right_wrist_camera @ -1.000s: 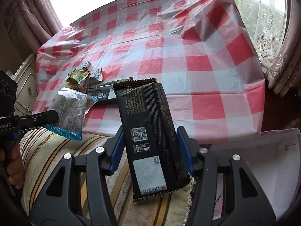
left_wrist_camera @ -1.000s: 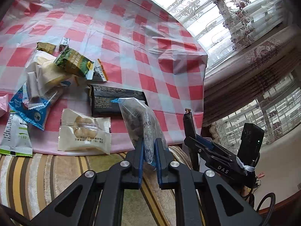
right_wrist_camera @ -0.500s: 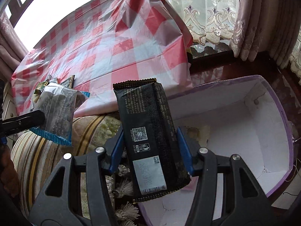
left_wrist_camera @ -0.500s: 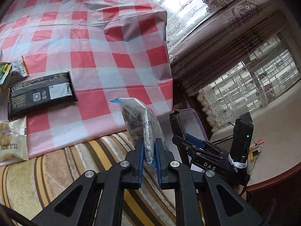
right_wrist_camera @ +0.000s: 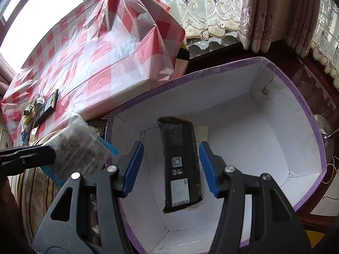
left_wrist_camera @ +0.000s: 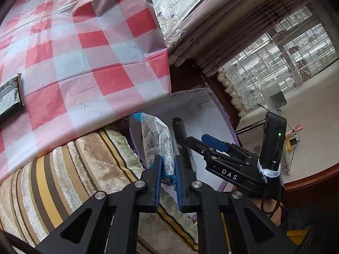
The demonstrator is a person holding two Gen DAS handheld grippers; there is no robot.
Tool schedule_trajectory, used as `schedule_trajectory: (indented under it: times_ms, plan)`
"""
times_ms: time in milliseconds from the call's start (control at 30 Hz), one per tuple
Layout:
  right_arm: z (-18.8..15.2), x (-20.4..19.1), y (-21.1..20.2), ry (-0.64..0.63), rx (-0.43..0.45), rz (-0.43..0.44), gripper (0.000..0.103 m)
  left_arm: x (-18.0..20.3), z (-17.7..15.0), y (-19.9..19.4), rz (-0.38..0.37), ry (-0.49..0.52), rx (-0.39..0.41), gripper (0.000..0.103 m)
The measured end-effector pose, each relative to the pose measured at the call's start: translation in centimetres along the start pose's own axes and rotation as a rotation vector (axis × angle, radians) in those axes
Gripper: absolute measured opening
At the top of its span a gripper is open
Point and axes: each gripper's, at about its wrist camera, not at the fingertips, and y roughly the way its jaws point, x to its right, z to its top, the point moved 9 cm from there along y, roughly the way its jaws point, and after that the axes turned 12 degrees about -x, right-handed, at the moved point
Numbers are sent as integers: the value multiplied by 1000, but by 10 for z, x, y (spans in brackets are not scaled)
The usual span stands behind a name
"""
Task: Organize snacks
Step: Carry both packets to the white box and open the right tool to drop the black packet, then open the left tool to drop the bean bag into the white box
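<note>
My right gripper (right_wrist_camera: 170, 165) is open above a white box with a purple rim (right_wrist_camera: 275, 67). A black snack packet (right_wrist_camera: 180, 163) is between and below its blue pads (right_wrist_camera: 132, 165), loose inside the box. My left gripper (left_wrist_camera: 167, 169) is shut on a clear bag of dark snacks (left_wrist_camera: 156, 141), held at the box's left rim; the bag also shows in the right wrist view (right_wrist_camera: 82, 148). The right gripper shows in the left wrist view (left_wrist_camera: 211, 146).
The red-and-white checked tablecloth (left_wrist_camera: 84, 53) covers the table left of the box. Another black packet (right_wrist_camera: 45, 108) and several small snacks lie on it. A striped cloth (left_wrist_camera: 63, 180) lies below the table edge. Curtains (right_wrist_camera: 275, 10) hang behind.
Both grippers moved right from the table to the box. My right gripper opened and let go of the black packet, which is now inside the box.
</note>
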Motion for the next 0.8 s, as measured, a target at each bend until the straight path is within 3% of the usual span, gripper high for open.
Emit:
schedule_trajectory:
  times_ms: [233,367,500,633,800]
  plan:
    - [0,-6,0,-16,4,-7,66,-3,-2,-3,-8,-21,9,19]
    - [1,-11,-4,-30,12,-21,67,-7,-1,-9,19,-35,43,36]
    - [6,-23,-12,-54,32,-23,67,-8,2,-32,24,-31,157,58]
    - [8,-44,-21,-80,51,-7,72,-17,2,-58,5,-47,261,59]
    - [11,-86,-26,-136,62,56,73,-45,-7,-79,49,-105,274,59]
